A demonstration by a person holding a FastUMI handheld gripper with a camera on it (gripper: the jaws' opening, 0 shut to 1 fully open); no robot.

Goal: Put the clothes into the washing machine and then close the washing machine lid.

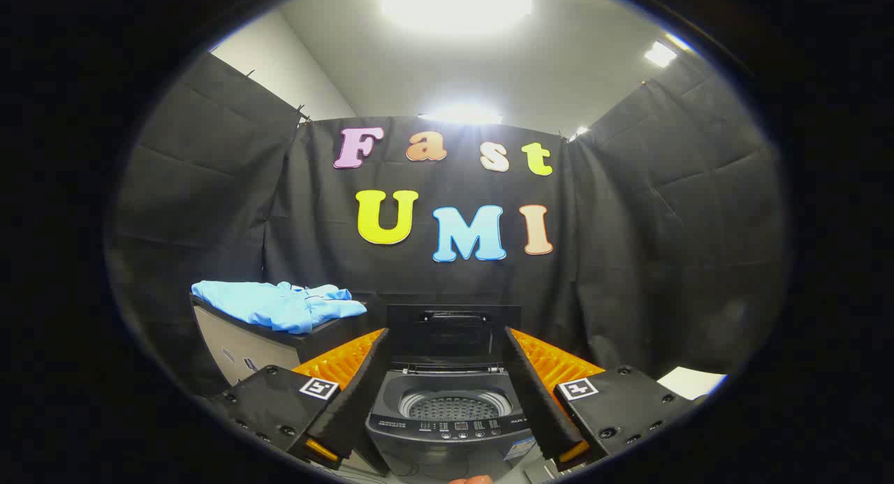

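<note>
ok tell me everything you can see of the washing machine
The washing machine is a small dark grey top-loader standing just ahead of the open hand-held gripper, framed between its two fingers. Its lid is raised upright at the back, leaving the tub open; the perforated drum looks empty. A control strip with buttons runs along the front edge. The blue clothes lie apart on a cabinet beside it.

The washing machine [447,428] at lower centre is showing smooth, slightly glossy plastic around a perforated metal drum [454,406], while the clothes [276,304] at left are lying as soft, matt, wrinkled cloth.
</note>
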